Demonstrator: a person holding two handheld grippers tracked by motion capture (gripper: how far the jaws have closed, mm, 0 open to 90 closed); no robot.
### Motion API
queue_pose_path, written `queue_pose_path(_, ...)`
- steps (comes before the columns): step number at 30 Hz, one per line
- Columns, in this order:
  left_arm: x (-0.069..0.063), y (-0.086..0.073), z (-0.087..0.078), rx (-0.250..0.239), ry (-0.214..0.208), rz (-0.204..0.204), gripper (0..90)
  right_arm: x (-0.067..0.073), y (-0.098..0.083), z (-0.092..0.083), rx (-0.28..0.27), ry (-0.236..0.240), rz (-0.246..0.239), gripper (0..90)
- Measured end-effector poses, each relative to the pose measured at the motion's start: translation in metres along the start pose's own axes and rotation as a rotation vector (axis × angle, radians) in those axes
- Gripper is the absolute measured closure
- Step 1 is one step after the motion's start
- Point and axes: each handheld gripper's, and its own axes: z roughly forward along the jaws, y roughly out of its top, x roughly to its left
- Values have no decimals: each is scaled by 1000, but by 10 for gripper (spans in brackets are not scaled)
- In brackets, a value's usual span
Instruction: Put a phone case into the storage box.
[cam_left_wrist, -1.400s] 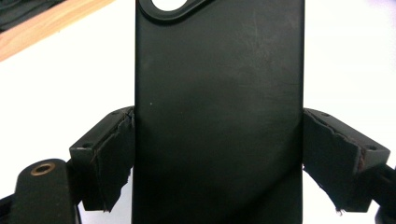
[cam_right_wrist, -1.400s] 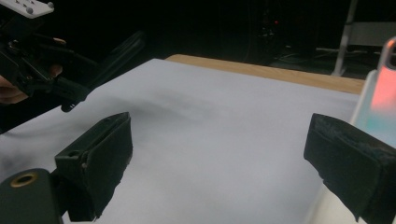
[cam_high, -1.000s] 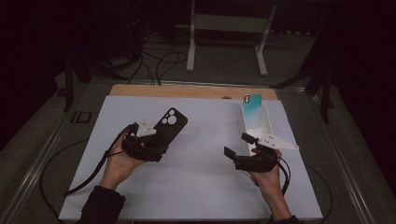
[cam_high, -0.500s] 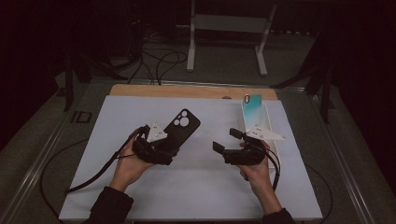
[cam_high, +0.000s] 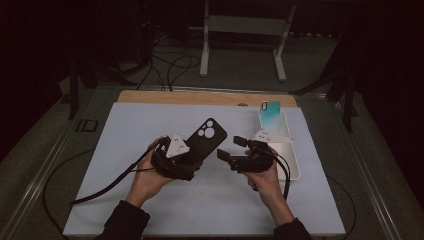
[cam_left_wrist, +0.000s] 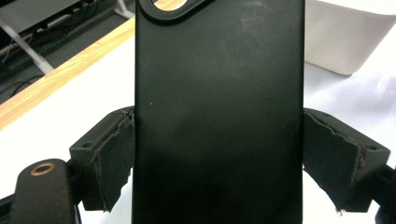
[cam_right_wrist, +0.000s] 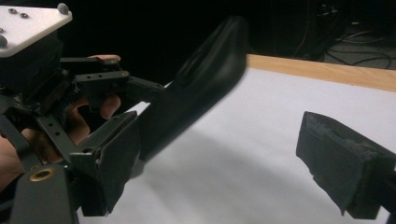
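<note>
A white sheet covers the surface (cam_high: 150, 130), its wooden edge (cam_high: 200, 97) facing a dark room with a metal stand (cam_high: 245, 30) and floor cables (cam_high: 170, 65). The left gripper (cam_high: 192, 160) fingers pinch a black phone case (cam_high: 205, 140) above the sheet. The right gripper (cam_high: 231, 149) fingers, just closing slightly, stay spread with nothing between them, beside a white tray (cam_high: 287, 150).

Black tongs (cam_high: 200, 159), grey three-cornered plates, black trailing cables; dark sleeves (cam_high: 125, 220).
</note>
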Motion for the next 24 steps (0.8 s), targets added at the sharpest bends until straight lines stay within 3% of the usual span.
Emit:
queue_pose_path(3, -5, 3, 2, -3, -8, 20, 153, 2, 1, 4, 14, 14, 8, 200)
queue_pose_path(6, -7, 4, 3, -17, -24, 12, 153, 3, 1, 7, 26, 27, 22, 270)
queue_pose_path(14, -12, 3, 6, -24, -36, 23, 152, 6, 0, 18, 72, 99, 59, 557)
queue_pose_path(19, -14, 1, 8, -21, -32, 27, 152, 7, -2, 25, 94, 104, 90, 648)
queue_pose_path(24, -15, 1, 10, -20, -44, 26, 152, 7, -2, 29, 91, 144, 134, 751)
